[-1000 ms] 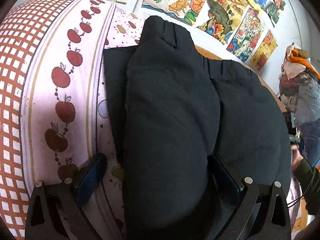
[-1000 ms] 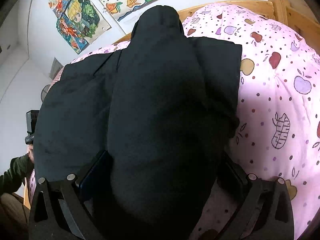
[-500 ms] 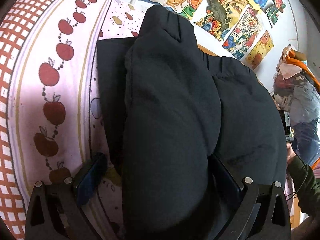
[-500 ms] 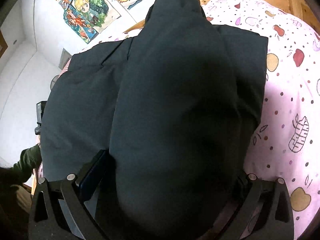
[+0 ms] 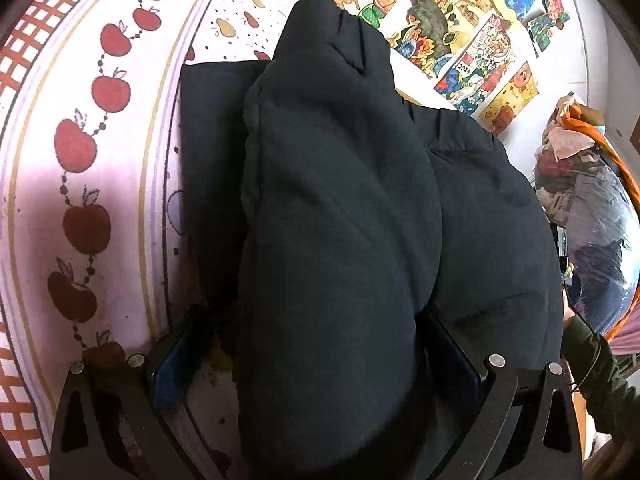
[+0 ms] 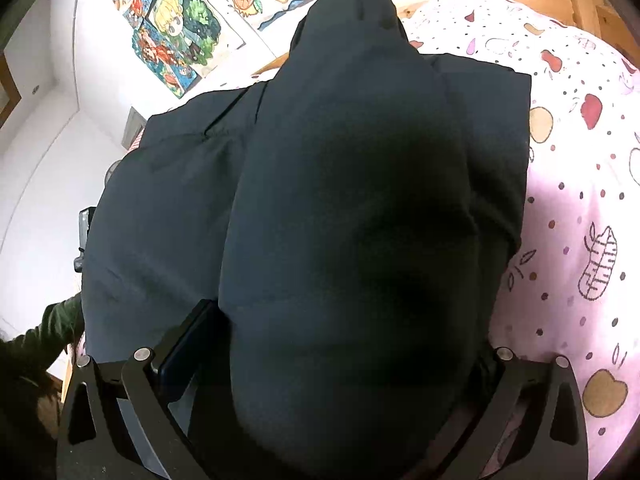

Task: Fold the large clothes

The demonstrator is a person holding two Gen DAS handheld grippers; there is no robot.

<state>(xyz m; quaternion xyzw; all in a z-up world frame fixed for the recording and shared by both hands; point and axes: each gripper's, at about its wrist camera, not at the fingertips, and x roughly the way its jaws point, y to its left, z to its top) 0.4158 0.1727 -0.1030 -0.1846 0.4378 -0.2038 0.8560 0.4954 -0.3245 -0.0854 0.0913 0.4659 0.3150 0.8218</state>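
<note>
left hand-held gripper [image 5: 320, 360] and right hand-held gripper [image 6: 332, 352], each with its fingers closed on a thick bunched fold of the black garment [image 5: 340, 208], which fills the centre of both wrist views. the garment lies on the bed [image 5: 80, 160]; a flat layer of it shows at centre left of the left view and at upper right of the right view, and the gripped fold stands raised above it. the pink fruit-print bedspread [image 6: 580, 240] borders the cloth at the right of the right view. drawings on the wall [image 5: 472, 40] occupy the upper right of the left view.

judged step: carrying the raised edge across to lay a fold. to do it well, both grippers should travel level and together, keeping the cloth taut between them so the fold line stays straight, lower the edge onto the flat layer with corners matched, and release only once the cloth rests, since padded fabric may spring back.
</note>
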